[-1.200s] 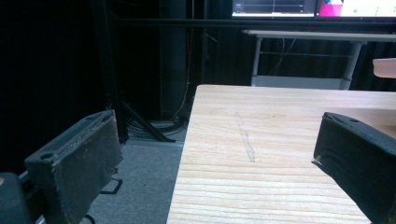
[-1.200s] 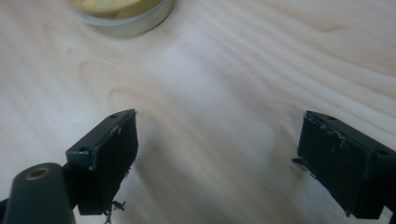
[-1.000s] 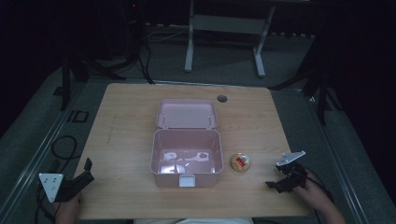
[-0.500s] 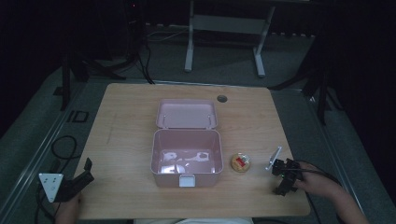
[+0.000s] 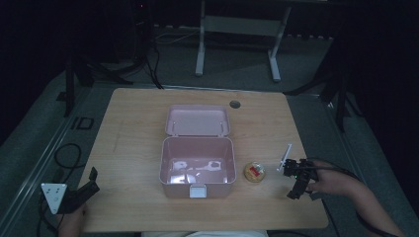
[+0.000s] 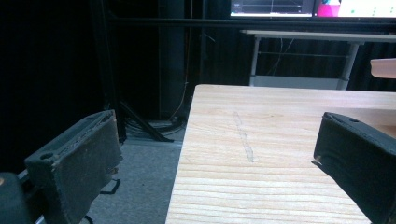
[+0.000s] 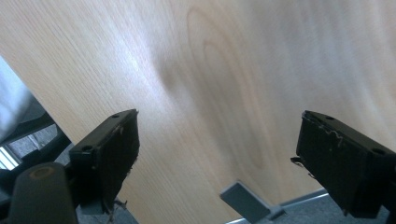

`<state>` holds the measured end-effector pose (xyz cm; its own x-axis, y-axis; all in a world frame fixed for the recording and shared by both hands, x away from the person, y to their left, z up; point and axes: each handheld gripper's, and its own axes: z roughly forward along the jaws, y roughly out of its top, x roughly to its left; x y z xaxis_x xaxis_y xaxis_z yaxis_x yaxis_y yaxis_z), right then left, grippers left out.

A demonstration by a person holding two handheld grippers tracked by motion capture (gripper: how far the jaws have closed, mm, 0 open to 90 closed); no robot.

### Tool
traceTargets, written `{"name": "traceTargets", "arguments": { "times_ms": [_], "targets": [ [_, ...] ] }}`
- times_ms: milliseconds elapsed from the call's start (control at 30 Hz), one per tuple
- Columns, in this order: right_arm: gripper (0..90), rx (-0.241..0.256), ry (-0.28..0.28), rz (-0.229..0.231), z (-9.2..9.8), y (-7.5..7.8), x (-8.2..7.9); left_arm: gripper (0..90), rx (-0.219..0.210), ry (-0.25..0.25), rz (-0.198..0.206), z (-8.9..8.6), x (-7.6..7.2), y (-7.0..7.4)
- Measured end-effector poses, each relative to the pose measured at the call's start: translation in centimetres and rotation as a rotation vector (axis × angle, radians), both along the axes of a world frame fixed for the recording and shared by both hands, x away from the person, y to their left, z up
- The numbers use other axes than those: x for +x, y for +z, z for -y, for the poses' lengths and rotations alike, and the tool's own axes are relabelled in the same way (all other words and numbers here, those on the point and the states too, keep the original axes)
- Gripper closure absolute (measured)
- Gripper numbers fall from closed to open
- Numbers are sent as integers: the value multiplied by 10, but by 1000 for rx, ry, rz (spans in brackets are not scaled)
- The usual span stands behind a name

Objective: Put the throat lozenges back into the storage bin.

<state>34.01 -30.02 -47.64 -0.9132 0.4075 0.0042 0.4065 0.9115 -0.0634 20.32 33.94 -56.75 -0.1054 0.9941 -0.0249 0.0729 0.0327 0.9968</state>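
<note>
Both tongs stand with their jaws spread wide and nothing between them. Right tongs (image 5: 297, 178) hover over the tabletop (image 5: 138, 128) near its right front edge, held by a hand (image 5: 336, 183) coming in from the right; the right gripper view looks steeply down past the parted black pads at bare wood grain. Nearest to them is a small round container (image 5: 255, 172) with something red and yellow inside; being round, it has no long axis to tell, and it faces upward. It sits just to the left of the right tongs, apart from them, and just beside the right wall of the open pink box (image 5: 197, 165), whose lid (image 5: 197, 121) leans back away from the person. Left tongs (image 5: 79, 191) rest at the tabletop's left front corner, well apart from the container, pointing along the left edge.
</note>
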Motion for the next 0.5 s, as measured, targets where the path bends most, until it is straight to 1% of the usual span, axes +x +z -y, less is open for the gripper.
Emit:
{"name": "traceTargets", "arguments": {
  "times_ms": [33,133,200,233,267,333,433,467,500],
  "targets": [
    [128,1,0,3,-2,4,2,11,-1,0,0,0,0,0],
    [128,6,8,40,-10,18,11,10,-1,-2,1,0,0,0],
    [128,12,6,44,-11,21,13,11,0,-2,1,0,0,0],
    [129,18,0,49,-14,25,16,10,-1,-3,0,0,0,0],
    [130,25,7,62,-17,30,20,11,-1,-3,1,0,0,0],
    [130,26,8,61,-19,32,21,11,-1,-4,1,0,0,0],
    [129,24,9,65,-26,37,27,10,1,-4,0,0,0,0],
    [125,27,12,70,-32,40,30,10,0,-5,1,0,0,0],
    [125,27,12,70,-32,40,30,11,0,-5,1,0,0,0]
  ]
}}
